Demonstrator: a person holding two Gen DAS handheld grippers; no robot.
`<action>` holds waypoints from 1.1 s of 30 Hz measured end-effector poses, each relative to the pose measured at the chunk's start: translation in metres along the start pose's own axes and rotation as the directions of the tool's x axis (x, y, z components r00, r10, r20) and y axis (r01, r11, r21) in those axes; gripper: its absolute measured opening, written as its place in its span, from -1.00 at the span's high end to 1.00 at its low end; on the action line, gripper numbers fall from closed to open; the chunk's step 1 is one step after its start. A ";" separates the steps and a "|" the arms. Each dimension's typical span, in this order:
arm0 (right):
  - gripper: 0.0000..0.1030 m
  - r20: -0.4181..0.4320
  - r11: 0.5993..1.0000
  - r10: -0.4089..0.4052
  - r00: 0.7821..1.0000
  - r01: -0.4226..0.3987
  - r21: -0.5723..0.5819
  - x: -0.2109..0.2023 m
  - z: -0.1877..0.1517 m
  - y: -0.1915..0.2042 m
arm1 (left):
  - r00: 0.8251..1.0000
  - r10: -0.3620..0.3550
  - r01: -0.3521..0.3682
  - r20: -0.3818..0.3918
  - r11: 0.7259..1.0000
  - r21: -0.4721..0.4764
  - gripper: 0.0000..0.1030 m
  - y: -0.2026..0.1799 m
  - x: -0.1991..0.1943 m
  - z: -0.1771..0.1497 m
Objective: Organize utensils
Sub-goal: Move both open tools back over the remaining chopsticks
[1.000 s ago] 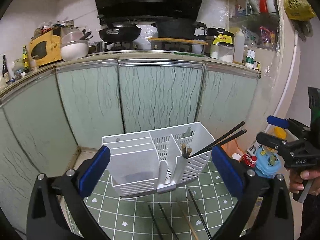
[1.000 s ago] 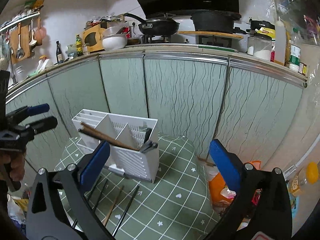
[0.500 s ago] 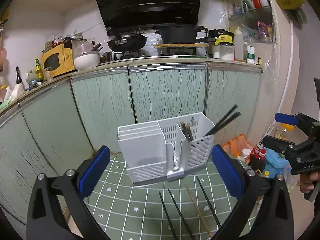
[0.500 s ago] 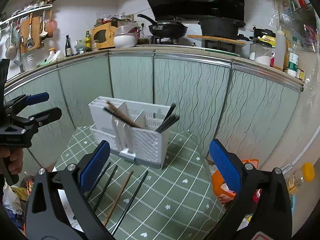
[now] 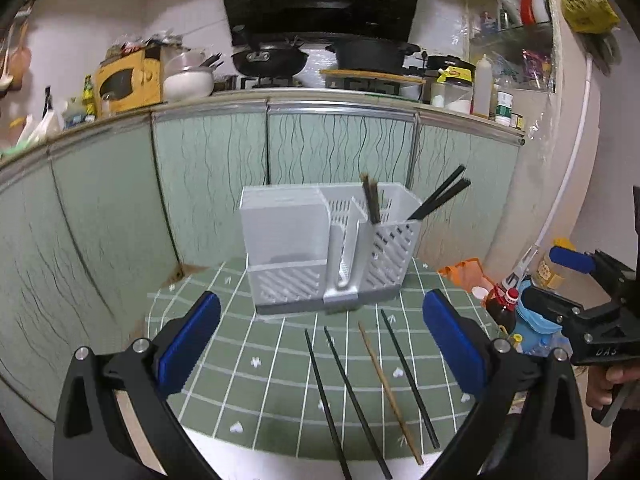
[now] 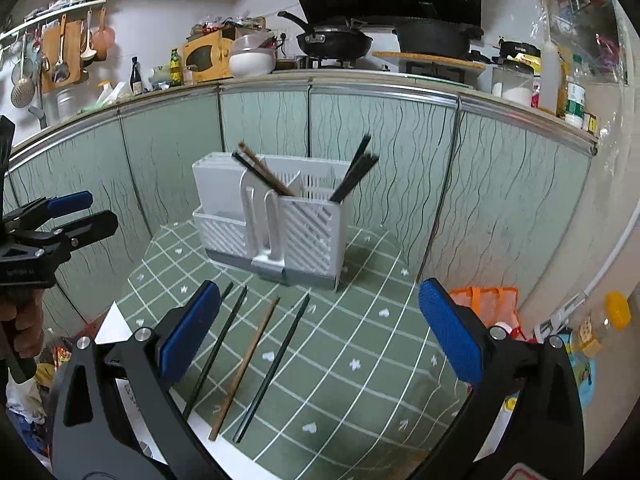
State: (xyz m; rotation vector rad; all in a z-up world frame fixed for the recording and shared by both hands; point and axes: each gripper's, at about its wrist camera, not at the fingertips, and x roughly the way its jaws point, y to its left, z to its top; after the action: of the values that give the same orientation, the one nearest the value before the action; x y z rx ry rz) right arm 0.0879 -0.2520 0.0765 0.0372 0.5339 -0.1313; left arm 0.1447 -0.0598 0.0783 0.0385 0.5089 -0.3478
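Observation:
A white slotted utensil holder point(image 5: 320, 248) stands at the back of a small green checked table point(image 5: 248, 384); it also shows in the right wrist view point(image 6: 276, 224). Brown chopsticks point(image 5: 371, 200) lean in its middle compartment and black chopsticks point(image 5: 440, 196) in its right one. In front of it lie three black chopsticks point(image 5: 344, 384) and one brown chopstick point(image 5: 388, 388), also in the right wrist view point(image 6: 244, 368). My left gripper point(image 5: 320, 348) is open and empty above the loose chopsticks. My right gripper point(image 6: 316, 332) is open and empty, further right.
Green cabinet doors point(image 5: 208, 180) close off the back and left. Bottles and an orange bag point(image 5: 464, 276) crowd the floor right of the table. A white sheet point(image 6: 114, 326) lies by the table's left edge. The cluttered counter with pans point(image 6: 332, 40) is above.
Both grippers have pulled back and lowered their view. The holder now sits farther off and the loose chopsticks show in full. Both stay open and empty.

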 end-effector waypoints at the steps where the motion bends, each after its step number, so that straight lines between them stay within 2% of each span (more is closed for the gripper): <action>1: -0.86 -0.012 1.000 0.004 1.000 -0.004 -0.003 0.002 -0.007 0.003 | 1.000 0.006 -0.006 -0.003 1.000 -0.006 -0.93 0.002 0.000 -0.005; 16: -0.86 -0.102 0.999 -0.029 0.994 0.032 0.034 0.031 -0.081 0.025 | 0.996 0.080 -0.081 -0.038 0.996 -0.032 -0.92 0.012 -0.003 -0.094; 23: -0.85 -0.124 0.998 -0.060 0.991 0.064 0.029 0.038 -0.107 0.031 | 0.992 0.107 -0.108 -0.065 0.994 -0.014 -0.92 0.007 0.001 -0.124; 30: -0.79 -0.163 0.996 -0.056 0.985 0.065 0.053 0.050 -0.134 0.032 | 0.986 0.135 -0.135 -0.097 0.991 0.011 -0.92 -0.001 0.010 -0.149; 33: -0.75 -0.176 0.996 -0.054 0.983 0.065 0.056 0.054 -0.143 0.034 | 0.984 0.135 -0.135 -0.116 0.991 0.013 -0.85 -0.003 0.014 -0.159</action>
State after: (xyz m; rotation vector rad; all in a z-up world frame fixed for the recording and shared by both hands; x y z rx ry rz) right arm 0.0666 -0.2142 -0.0740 0.0931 0.7064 -0.2041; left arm 0.0804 -0.0478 -0.0677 0.0983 0.6183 -0.2149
